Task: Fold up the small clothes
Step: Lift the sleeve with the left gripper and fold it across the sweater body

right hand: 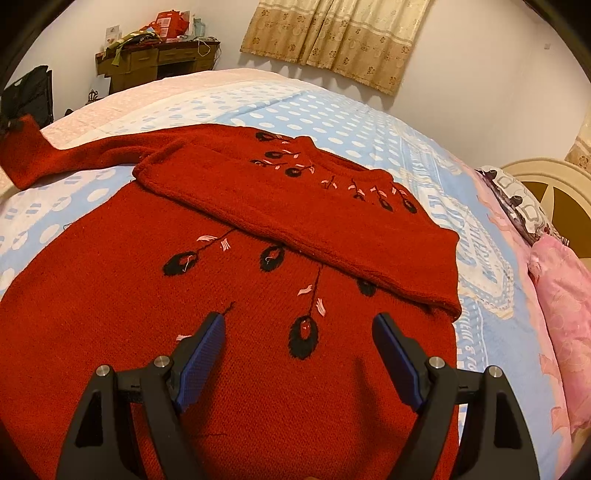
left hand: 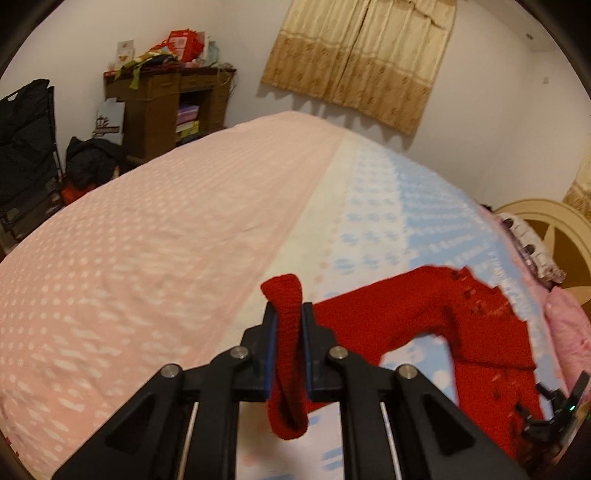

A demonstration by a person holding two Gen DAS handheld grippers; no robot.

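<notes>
The room is a bedroom with white walls and a beige patterned curtain (right hand: 343, 33) on the far wall. A wide bed (left hand: 147, 229) fills both views; its sheet is pink with white dots on the left side and light blue with white dots on the right side. In the far left corner stands a brown wooden cabinet (left hand: 166, 107) with red packages piled on top.

The left gripper (left hand: 288, 314) has its fingers pressed together on the cuff of the sweater's sleeve (left hand: 286, 354), and the red knit hangs in a loop between the blue pads, above the sheet. The red sweater (right hand: 236, 354), with black and pink embroidery, lies flat on the blue part of the bed; one part is folded across its upper half. The right gripper (right hand: 299, 325) hovers above the sweater's body with its fingers (right hand: 203, 354) spread wide, and nothing is between them. At the right edge a pink pillow (right hand: 561, 295) lies near a cream headboard (right hand: 546, 184).
</notes>
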